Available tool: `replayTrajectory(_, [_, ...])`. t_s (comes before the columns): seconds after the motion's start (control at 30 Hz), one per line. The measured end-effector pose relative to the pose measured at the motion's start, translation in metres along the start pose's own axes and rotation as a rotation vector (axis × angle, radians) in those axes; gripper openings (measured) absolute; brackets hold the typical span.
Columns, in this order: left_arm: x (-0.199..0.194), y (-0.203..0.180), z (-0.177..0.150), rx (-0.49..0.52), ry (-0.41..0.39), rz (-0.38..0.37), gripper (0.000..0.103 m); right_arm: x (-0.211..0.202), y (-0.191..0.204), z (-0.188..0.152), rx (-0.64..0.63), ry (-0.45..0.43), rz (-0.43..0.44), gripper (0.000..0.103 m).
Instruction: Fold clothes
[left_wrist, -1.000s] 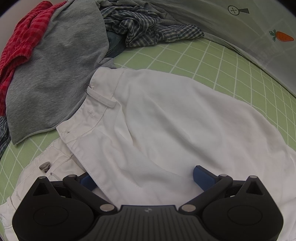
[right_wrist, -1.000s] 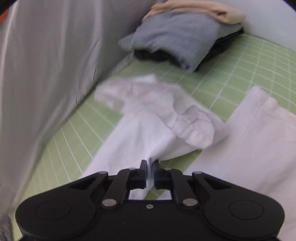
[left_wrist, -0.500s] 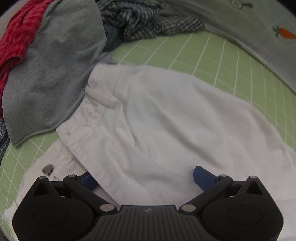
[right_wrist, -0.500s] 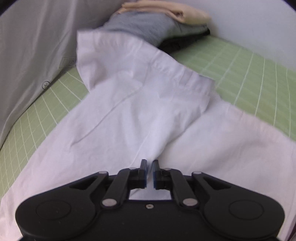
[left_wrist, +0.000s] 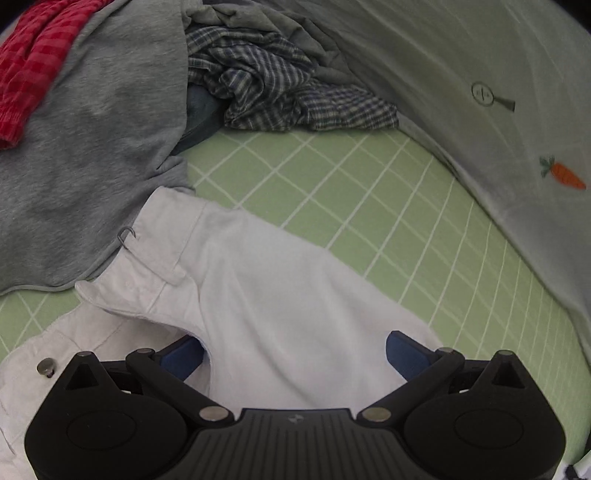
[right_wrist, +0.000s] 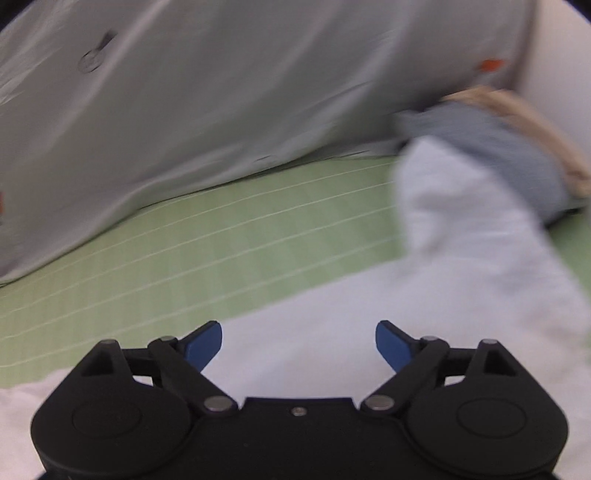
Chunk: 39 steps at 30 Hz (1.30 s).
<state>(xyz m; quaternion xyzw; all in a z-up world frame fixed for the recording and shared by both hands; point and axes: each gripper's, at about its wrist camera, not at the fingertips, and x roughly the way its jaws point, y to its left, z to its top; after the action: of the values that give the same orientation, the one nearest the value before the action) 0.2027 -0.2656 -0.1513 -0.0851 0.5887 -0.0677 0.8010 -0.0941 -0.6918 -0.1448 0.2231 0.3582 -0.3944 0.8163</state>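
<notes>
I have the white trousers spread on the green checked sheet, waistband toward ten o'clock in my left view, where it touches the hem of the grey sweatshirt. My left gripper stands with its jaws wide apart, cloth lying between the blue pads but not pinched. My right gripper has its jaws opening, and white fabric lies beneath them, not gripped as far as I can judge through the blur.

With neither gripper holding the trousers, I think the leg bunched up at two o'clock in the right view could slump or stay crumpled against the folded stack behind it, spoiling the fold line. On the left, the metal waistband hook sits right at the sweatshirt's edge; if I drag the trousers, it may snag that knit and pull the unsorted heap, plaid shirt included, onto my working area. A shallow grab could also take only the top layer.
</notes>
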Motion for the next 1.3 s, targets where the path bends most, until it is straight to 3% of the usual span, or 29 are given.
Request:
replayTrajectory(0.3, [-0.015,0.004,-0.007,0.047,-0.034,0.165,0.103,0.037,0.05,-0.002,-0.124,0.068,0.098,0.091])
replayTrajectory(0.6, [-0.034,0.01,-0.001,0.114,-0.125,0.117,0.103,0.045,0.044,-0.004,-0.11,0.063,0.124,0.091])
replayTrajectory(0.8, [-0.025,-0.021,-0.001,0.355,-0.158,0.059,0.103,0.045,0.044,-0.008,-0.135,0.054,0.103,0.092])
replayTrajectory(0.97, [0.012,-0.041,0.0,0.443,-0.104,0.055,0.103,0.041,0.047,-0.014,-0.176,0.056,0.075,0.094])
replayTrajectory(1.07, [0.028,-0.049,0.001,0.516,-0.123,0.068,0.103,0.038,0.044,-0.016,-0.177,0.063,0.075,0.094])
replayTrajectory(1.3, [0.035,-0.071,-0.004,0.886,-0.122,-0.005,0.103,0.034,0.038,-0.015,-0.211,0.083,0.069,0.094])
